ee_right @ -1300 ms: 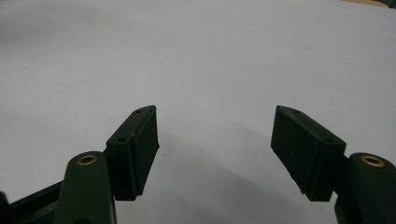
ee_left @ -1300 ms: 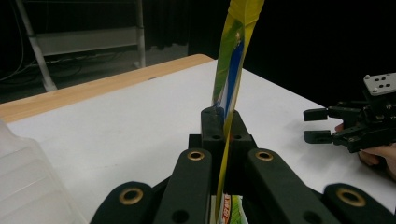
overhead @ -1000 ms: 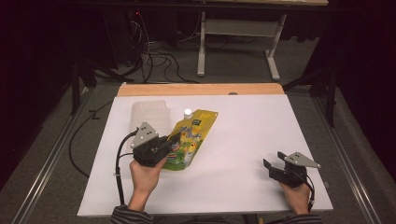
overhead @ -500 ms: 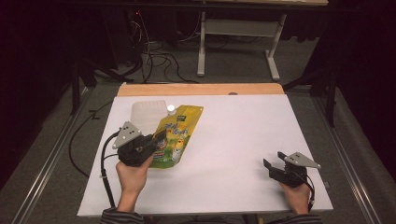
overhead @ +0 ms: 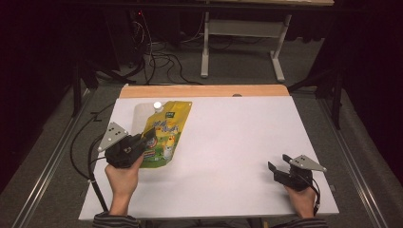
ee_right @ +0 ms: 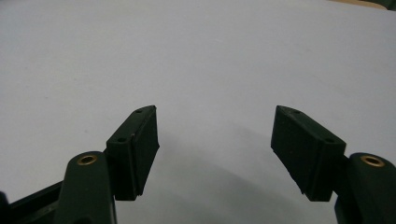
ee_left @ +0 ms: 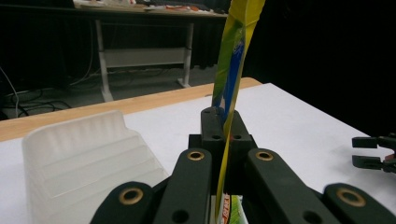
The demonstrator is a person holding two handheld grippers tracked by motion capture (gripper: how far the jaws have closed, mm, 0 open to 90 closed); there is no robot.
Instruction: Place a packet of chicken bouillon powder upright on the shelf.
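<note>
**A:** Where was the pouch?

**B:** A yellow spouted pouch [overhead: 165,129] with a white cap [overhead: 157,105] sat at the left side of the white table [overhead: 228,142], toward the far edge. From the high view it lay over a clear ridged plastic tray [ee_left: 84,154], hiding most of it. In the left gripper view the pouch stood edge-on, rising straight up between the fingers, with the tray just beside them on that view's left.

**A:** And the left gripper?

**B:** The left gripper [overhead: 142,138], held in the person's left hand [overhead: 122,178], had its fingers [ee_left: 211,126] pressed together on the pouch's near end.

**A:** The right one?

**B:** The right gripper [overhead: 278,167] rested near the table's front right corner, in the person's right hand [overhead: 302,199], well apart from the pouch. Its fingers [ee_right: 135,149] stood wide apart with bare table between them, gripping nothing.

**A:** Anything else?

**B:** A wooden strip [overhead: 204,90] ran along the table's far edge. Beyond it were a dark floor, tangled cables [overhead: 157,57] and the pale legs of another table [overhead: 240,42].
</note>
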